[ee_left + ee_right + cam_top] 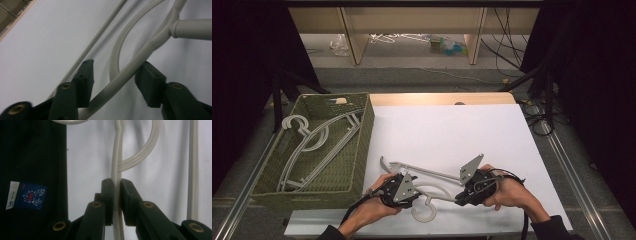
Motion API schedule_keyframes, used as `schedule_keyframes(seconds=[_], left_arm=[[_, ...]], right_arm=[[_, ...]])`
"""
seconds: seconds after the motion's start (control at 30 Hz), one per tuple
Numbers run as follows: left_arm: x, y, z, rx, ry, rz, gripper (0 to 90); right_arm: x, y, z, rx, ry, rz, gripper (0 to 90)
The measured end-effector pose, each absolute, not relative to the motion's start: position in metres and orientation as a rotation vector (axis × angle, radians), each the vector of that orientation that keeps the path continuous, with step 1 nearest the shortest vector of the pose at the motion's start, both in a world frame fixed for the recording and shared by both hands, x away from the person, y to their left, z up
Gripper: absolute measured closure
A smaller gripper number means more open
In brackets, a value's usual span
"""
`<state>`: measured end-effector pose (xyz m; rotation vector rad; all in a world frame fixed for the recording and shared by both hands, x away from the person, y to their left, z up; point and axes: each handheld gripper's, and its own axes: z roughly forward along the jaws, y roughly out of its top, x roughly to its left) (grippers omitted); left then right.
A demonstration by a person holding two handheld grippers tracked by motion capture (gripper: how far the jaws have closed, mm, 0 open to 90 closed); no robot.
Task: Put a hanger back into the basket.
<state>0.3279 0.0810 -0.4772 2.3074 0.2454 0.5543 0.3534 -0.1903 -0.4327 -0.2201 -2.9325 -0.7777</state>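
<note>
A pale grey plastic hanger (430,173) lies on the white table top near the front edge, its hook toward the person. My left gripper (414,193) stands over its left part. In the left gripper view the jaws of that gripper (117,67) straddle the hanger's arm (155,42); the arm rests against the right pad, with a gap on the left side. My right gripper (460,198) is shut on the hanger's other arm. In the right gripper view both pads of this gripper (116,183) press on the thin arm (117,157).
A green woven basket (367,131) stands at the table's left with several pale hangers (312,145) inside. The white sheet (452,125) covers the table behind the hands. A dark sleeve with a small label (30,196) lies to the left in the right gripper view.
</note>
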Motion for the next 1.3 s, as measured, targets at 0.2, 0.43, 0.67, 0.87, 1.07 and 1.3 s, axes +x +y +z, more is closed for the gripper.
schedule_keyframes(seconds=[0.2,0.43,0.67,0.87,1.07,1.3], left_arm=[[0.323,0.077,-0.468,2.363,0.086,0.598,63.0],[0.315,0.079,-0.448,2.372,0.005,0.575,70.9],[0.309,0.08,-0.437,2.386,0.029,0.53,75.1],[0.31,0.082,-0.429,2.368,0.128,0.463,77.2],[0.308,0.091,-0.417,2.322,0.351,0.352,79.0],[0.307,0.101,-0.409,2.309,0.429,0.326,79.0]], right_arm=[[0.354,-0.193,-0.431,-0.216,-2.909,-0.8,81.5],[0.357,-0.2,-0.42,-0.224,-2.908,-0.878,77.7],[0.359,-0.199,-0.419,-0.295,-2.947,-0.917,72.2],[0.363,-0.2,-0.416,-0.409,-2.972,-1.005,62.6],[0.363,-0.2,-0.404,-0.696,-3.01,-1.187,43.4],[0.351,-0.196,-0.394,-0.759,-3.016,-1.322,37.5]])
